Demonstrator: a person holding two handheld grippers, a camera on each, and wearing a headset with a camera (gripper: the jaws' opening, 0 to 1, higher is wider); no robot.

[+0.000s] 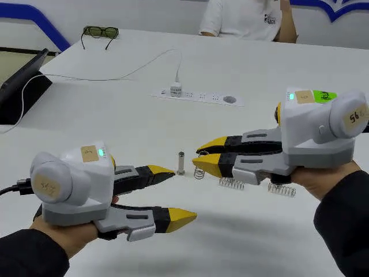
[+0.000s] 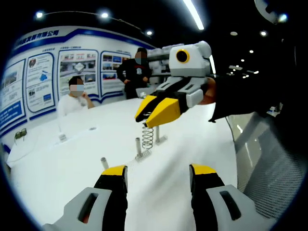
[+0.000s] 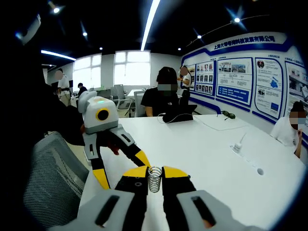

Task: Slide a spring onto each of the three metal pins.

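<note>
Yellow-tipped, the right gripper (image 1: 198, 156) pinches a spring (image 3: 154, 178) just beside the upright metal pin (image 1: 181, 163); the left gripper (image 1: 183, 194) hangs open, empty. 2 spare springs (image 1: 231, 183) lie on the table (image 1: 115, 109). Lowered off-axis, the coil could snag the pin's top, tipping it or popping free. Gripper stickers (image 1: 45, 186) and wall lettering (image 3: 250, 38) are too blurred to read.

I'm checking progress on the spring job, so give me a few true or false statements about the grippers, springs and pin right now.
1. The right gripper is shut on a spring. True.
2. The left gripper holds a spring. False: its jaws stand open with nothing between them.
3. Two loose springs lie flat on the table near the right gripper. True.
4. The upright pin already wears a spring. False: it is bare.
</note>
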